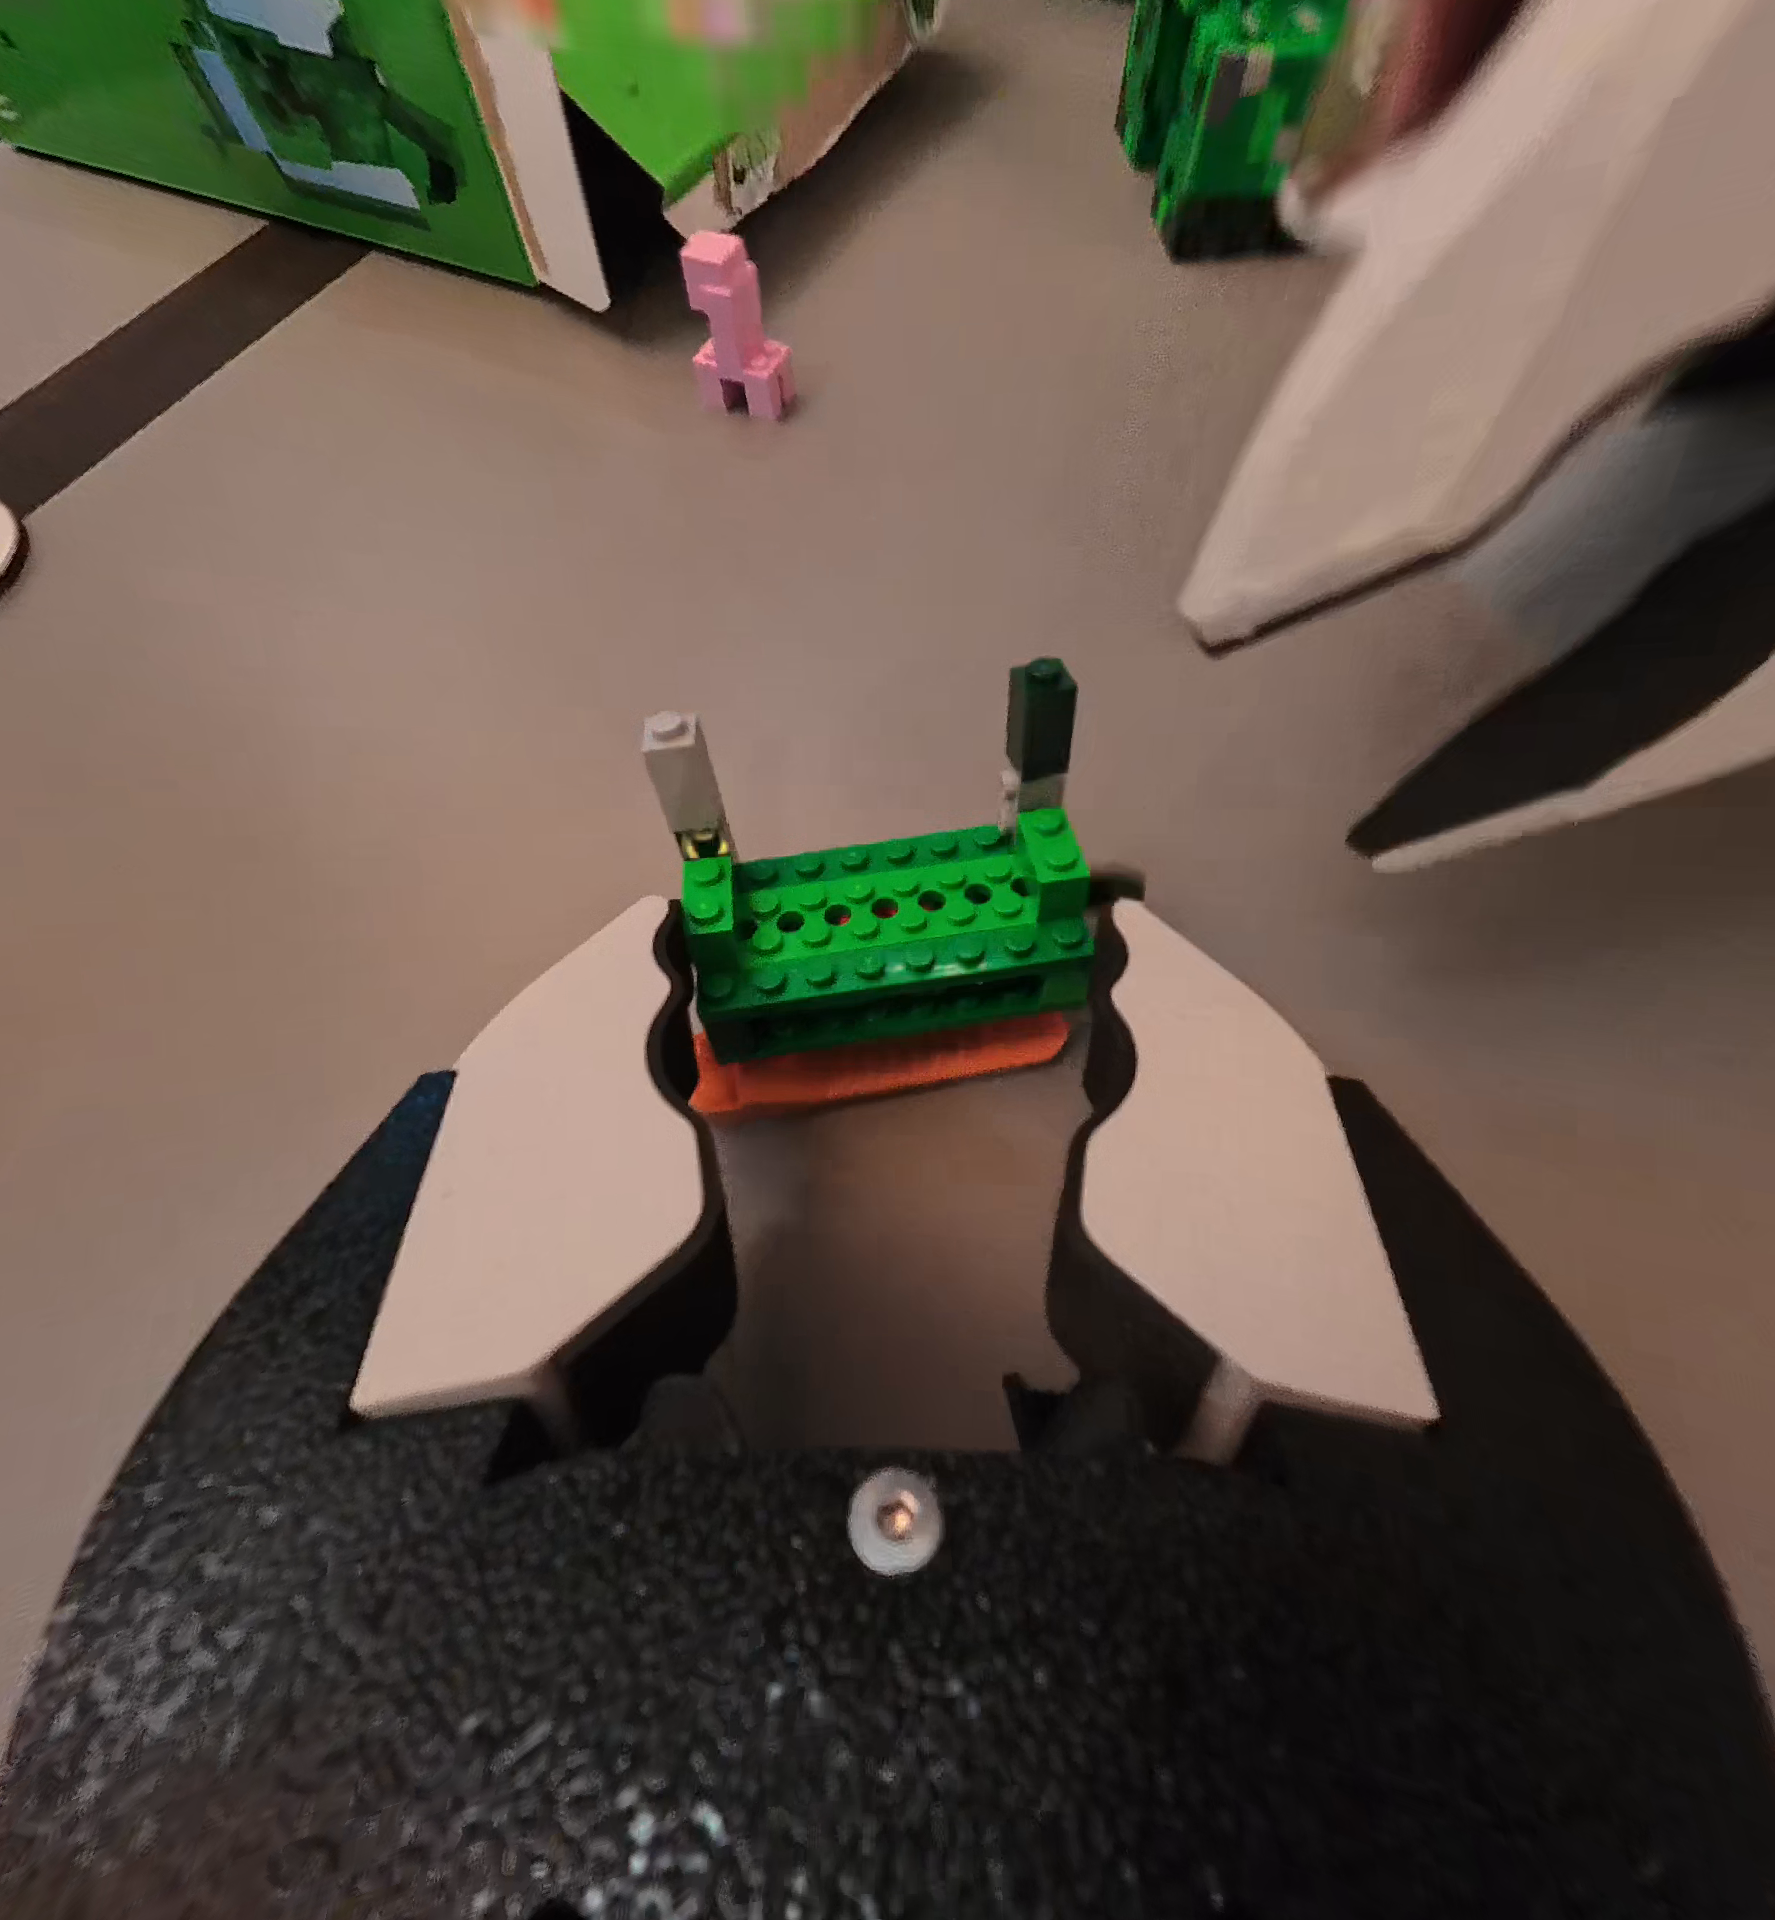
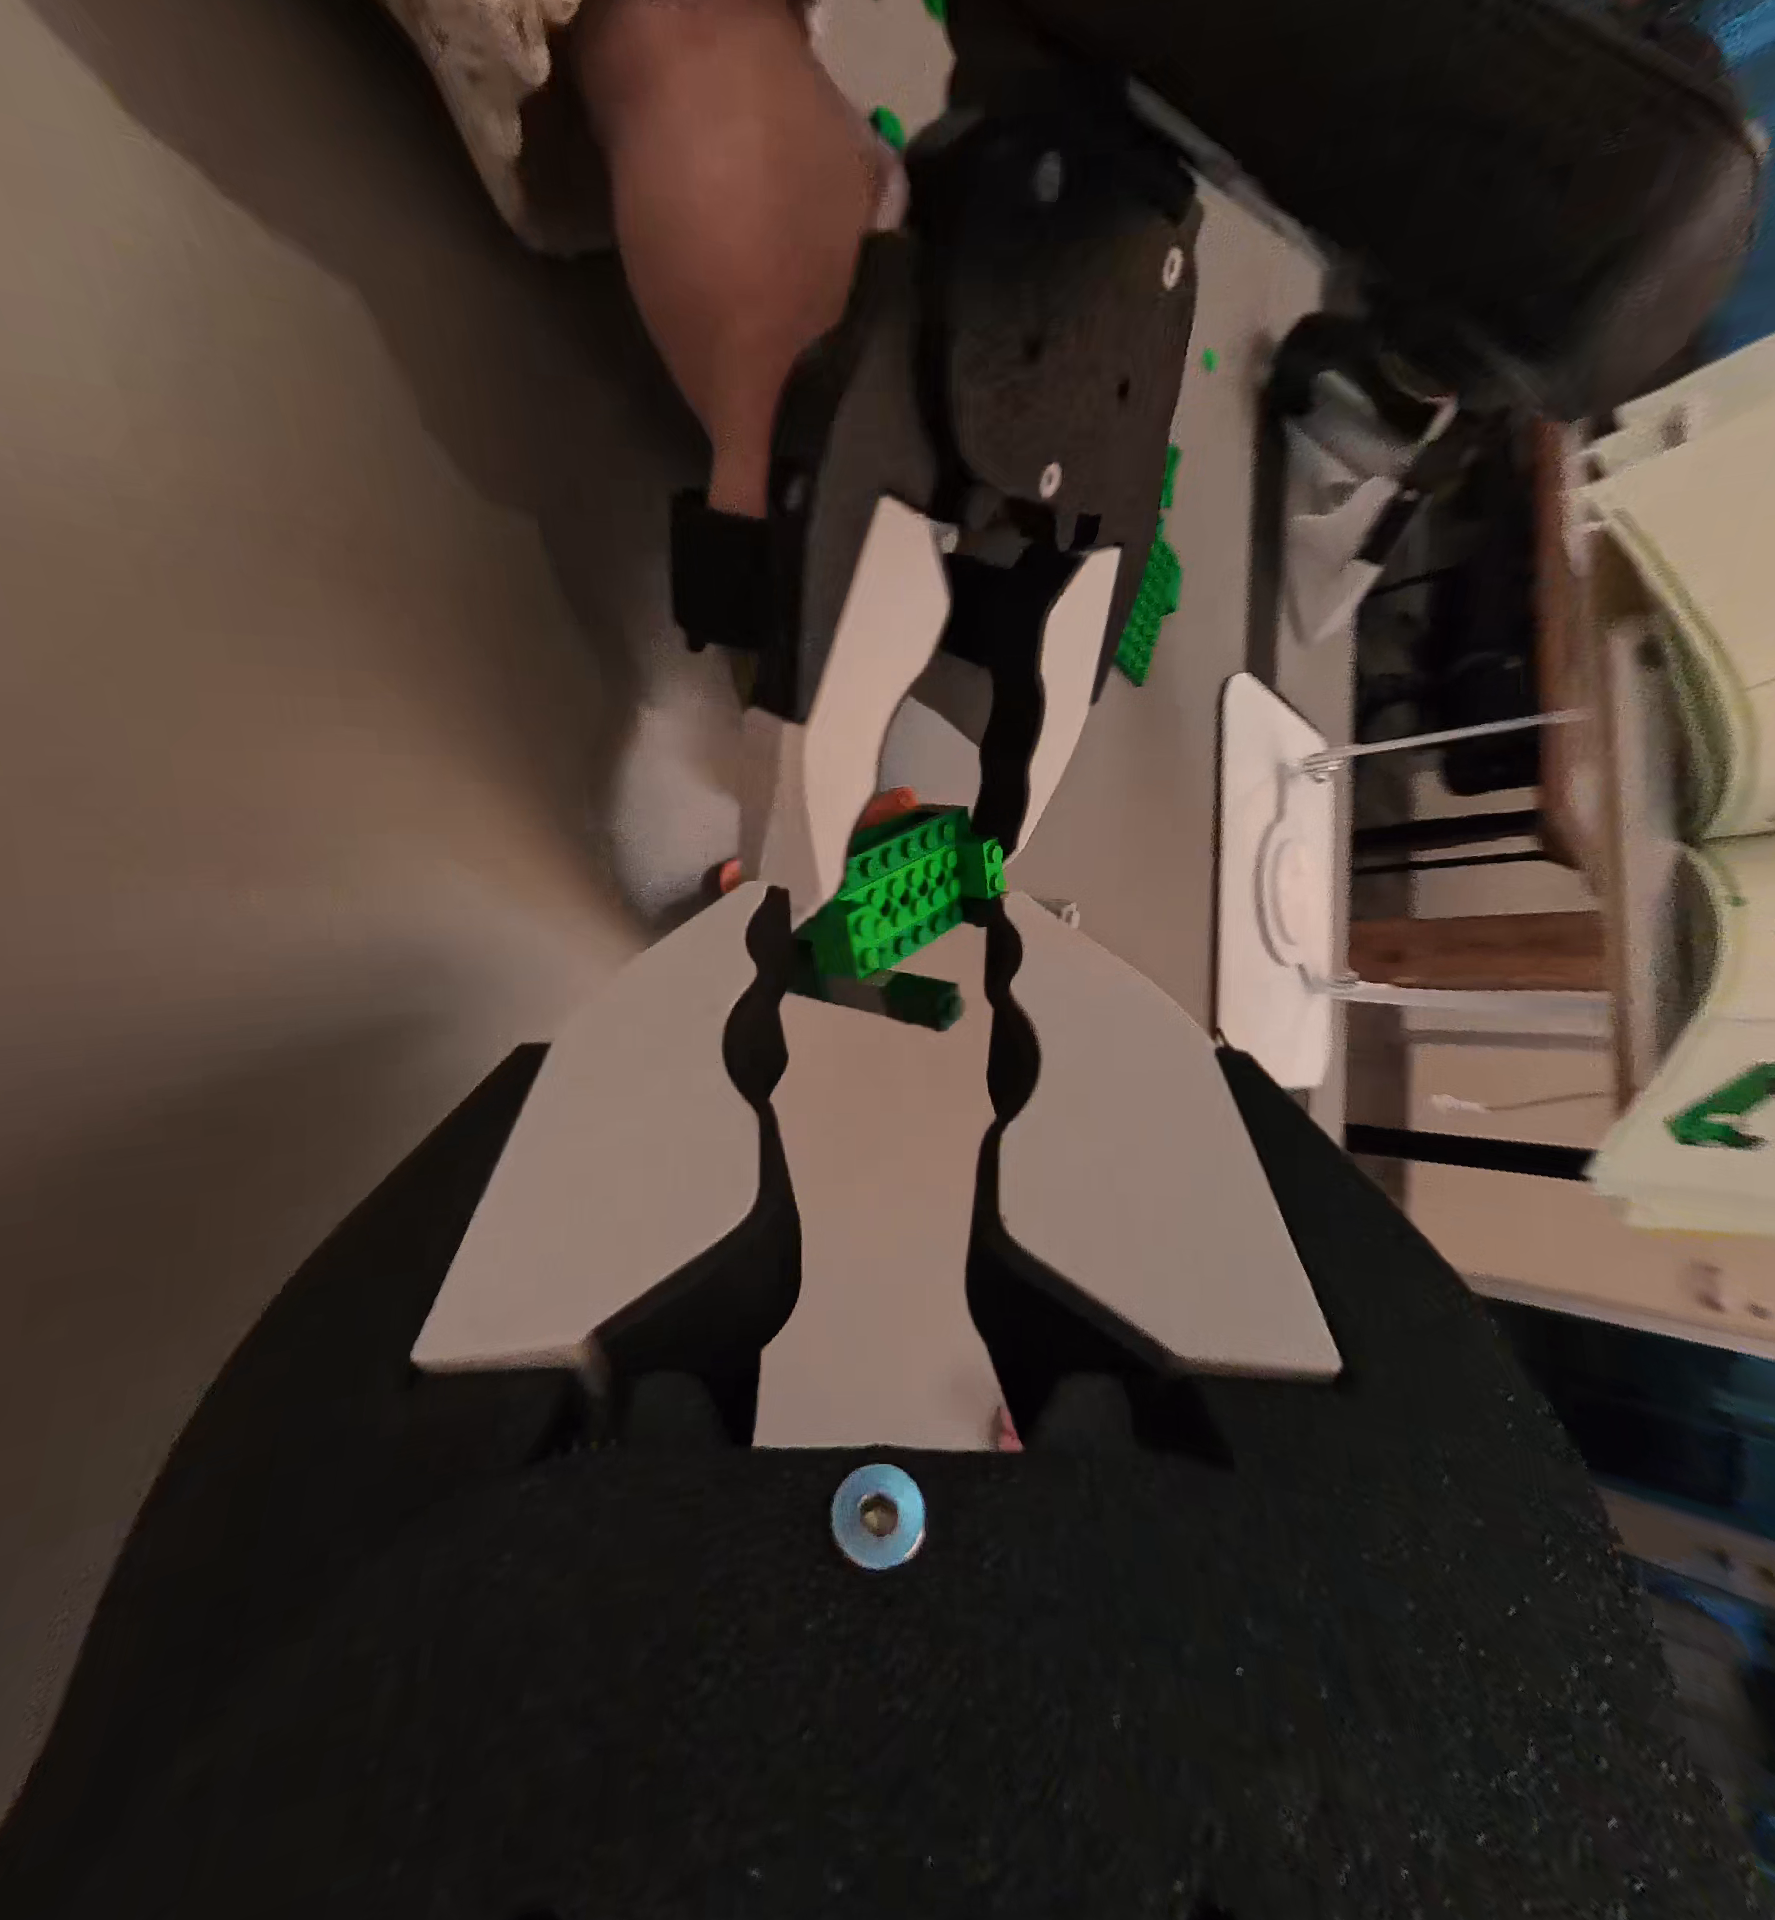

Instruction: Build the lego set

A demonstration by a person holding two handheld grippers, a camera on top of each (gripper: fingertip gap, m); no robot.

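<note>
L gripper (image 1: 888,997), nearest the lens: jaws part-closed, clamped on both ends of the green lego assembly (image 1: 888,925), held above the table (image 1: 343,727). Orange piece (image 1: 862,1070) sits under the assembly. On top: grey pillar (image 1: 680,774) at one end, dark green pillar (image 1: 1039,727) at the other.

R gripper (image 2: 883,951): jaws partly apart, tips just beside the assembly (image 2: 898,904), holding nothing I can make out. Contact w/ the bricks: can't tell.

Farther out: pink figure (image 1: 737,327), green box (image 1: 239,125), open instruction booklet (image 2: 1714,831).

Step, prob.: mid-build, L steadies the sub-assembly while R comes in. Next move needs R aligned square to the studs and a firm L hold.
</note>
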